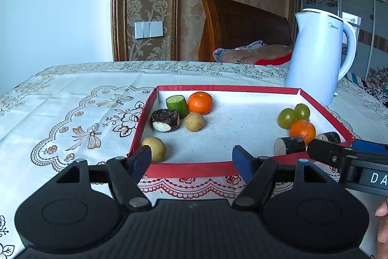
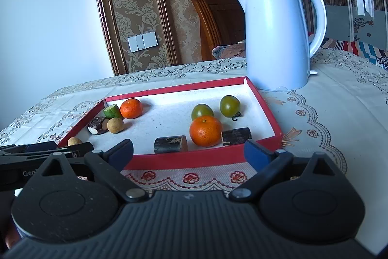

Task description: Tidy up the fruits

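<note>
A: 2 tools, both spread wide with nothing between the fingers. The left tool (image 1: 191, 157) and the right tool (image 2: 189, 152) each hang just short of the near rim of the tray (image 1: 189, 168).

B: Where's the fruit?

A: All inside the tray, in 2 groups. Ahead-left of the left tool: 1 cucumber piece (image 1: 177, 104), 1 orange (image 1: 200, 102), 1 dark chunk (image 1: 165, 120) with a white cut face, and 2 tan balls (image 1: 194, 121), the second one close by the left finger. Ahead of the right tool: 2 green fruits (image 2: 202, 111), another orange (image 2: 205, 130), and 2 dark logs (image 2: 171, 144) lying on their sides.

B: So sorted, or not?

A: Can't tell. An orange and dark pieces sit in each group, which would fit a sort midway, or 2 mixed piles meant to stay so.

B: Why are the tools held back there?

A: My guess: spread wide and low, either can go straight in over the rim.

B: Anything in the way?

A: The near log lies right behind the rim, in front of the orange. A kettle (image 2: 278, 40) stands on the surface beyond the tray's far right corner, clear of the fruit. The 2 tools are close side by side, so they could crowd each other.
</note>
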A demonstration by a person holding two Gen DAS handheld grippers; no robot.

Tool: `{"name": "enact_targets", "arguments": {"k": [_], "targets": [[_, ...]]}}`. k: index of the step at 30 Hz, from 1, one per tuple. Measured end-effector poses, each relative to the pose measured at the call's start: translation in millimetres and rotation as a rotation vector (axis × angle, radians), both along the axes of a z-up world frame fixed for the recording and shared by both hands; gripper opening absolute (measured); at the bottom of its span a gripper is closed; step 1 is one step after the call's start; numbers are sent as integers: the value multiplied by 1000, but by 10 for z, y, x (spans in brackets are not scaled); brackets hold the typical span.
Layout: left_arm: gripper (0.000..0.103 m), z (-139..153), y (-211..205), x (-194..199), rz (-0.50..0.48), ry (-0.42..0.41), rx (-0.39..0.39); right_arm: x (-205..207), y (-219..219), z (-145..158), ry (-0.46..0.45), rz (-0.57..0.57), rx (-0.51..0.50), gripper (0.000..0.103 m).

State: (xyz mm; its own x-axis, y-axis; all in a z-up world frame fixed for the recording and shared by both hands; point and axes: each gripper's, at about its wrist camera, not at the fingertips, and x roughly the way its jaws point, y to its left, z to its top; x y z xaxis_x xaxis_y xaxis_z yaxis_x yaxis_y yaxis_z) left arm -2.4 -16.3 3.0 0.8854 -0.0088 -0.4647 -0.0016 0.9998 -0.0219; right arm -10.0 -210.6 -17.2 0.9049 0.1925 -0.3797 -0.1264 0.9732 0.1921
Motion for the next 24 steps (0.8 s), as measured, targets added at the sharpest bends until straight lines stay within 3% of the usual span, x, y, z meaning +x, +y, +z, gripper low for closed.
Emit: {"name": "enact_targets", "arguments": {"k": [24], "targets": [[73, 10, -20, -28, 9, -35, 33, 1, -8, -9, -2, -3, 1, 99]]}}
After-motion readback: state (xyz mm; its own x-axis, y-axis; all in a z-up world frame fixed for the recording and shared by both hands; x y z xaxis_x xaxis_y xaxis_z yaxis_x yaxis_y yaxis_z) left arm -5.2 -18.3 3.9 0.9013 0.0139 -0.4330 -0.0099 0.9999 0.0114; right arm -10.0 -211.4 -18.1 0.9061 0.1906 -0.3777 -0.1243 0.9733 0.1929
